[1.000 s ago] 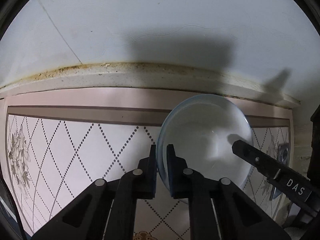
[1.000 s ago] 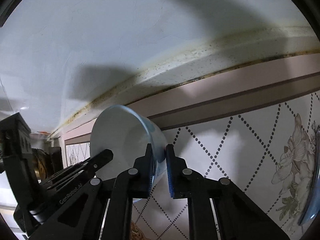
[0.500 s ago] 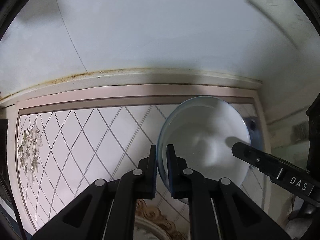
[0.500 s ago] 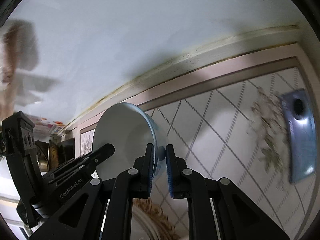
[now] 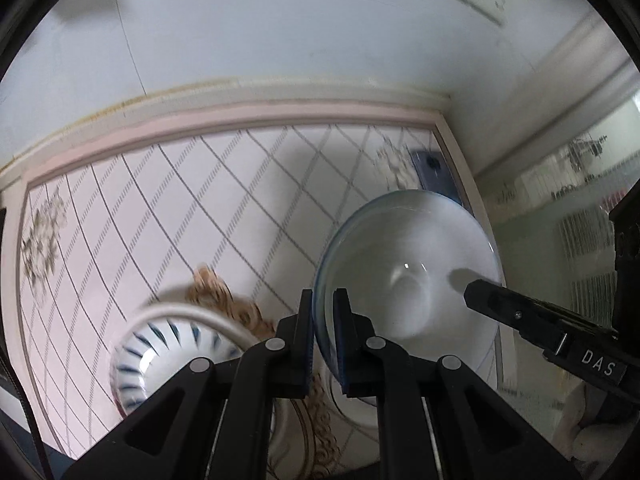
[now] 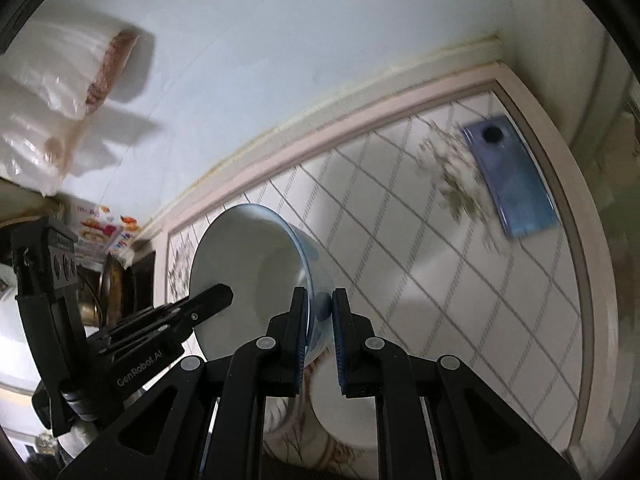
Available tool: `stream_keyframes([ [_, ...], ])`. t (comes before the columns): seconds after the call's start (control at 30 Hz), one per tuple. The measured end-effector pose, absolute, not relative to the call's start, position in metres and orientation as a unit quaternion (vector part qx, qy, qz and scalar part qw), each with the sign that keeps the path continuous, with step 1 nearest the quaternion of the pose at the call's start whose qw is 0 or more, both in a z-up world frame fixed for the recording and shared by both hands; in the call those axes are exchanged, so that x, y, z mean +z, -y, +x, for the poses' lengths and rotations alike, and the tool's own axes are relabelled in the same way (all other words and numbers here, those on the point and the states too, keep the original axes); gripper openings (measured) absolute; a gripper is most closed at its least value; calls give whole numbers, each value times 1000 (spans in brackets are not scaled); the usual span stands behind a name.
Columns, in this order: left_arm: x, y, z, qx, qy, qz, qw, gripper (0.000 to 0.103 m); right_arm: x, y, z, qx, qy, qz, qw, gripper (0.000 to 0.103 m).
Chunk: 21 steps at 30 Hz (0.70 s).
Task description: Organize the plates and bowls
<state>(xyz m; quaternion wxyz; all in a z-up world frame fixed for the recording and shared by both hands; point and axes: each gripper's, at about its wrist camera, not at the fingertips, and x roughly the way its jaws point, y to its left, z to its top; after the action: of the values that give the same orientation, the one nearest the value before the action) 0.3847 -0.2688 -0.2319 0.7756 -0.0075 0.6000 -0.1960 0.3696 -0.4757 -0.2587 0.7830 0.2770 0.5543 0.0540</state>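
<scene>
A bowl [image 5: 404,264], pale blue outside and white inside, hangs tilted above the table, and both grippers hold it. My left gripper [image 5: 323,300] is shut on its left rim. The right gripper's finger [image 5: 504,304] reaches in from the right. In the right wrist view my right gripper [image 6: 320,304] is shut on the opposite rim of the same bowl [image 6: 248,276], with the left gripper's finger [image 6: 208,300] coming in from the left. Below on the table stand a white bowl with blue stripes [image 5: 172,352] and a plain white dish [image 5: 360,408].
The table [image 5: 160,200] has a cloth with a diamond pattern and a pink border, and it stands against a white wall. A blue phone [image 6: 508,176] lies near its far right corner. Plastic bags [image 6: 60,100] hang on the wall at left. Cluttered shelves lie beyond the table's left end.
Both grippers have carried the bowl up and back from the wall. The striped bowl, the white dish and the blue phone have come into view below.
</scene>
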Motion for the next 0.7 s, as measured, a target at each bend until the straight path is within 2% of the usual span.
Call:
stream_keyframes([
  [0.3, -263, 285, 348, -207, -621, 28, 755, 7, -296, 484, 310, 35, -584, 285, 760, 14],
  [0.7, -289, 299, 339, -197, -630, 69, 748, 7, -338, 486, 298, 27, -609, 291, 737, 13],
])
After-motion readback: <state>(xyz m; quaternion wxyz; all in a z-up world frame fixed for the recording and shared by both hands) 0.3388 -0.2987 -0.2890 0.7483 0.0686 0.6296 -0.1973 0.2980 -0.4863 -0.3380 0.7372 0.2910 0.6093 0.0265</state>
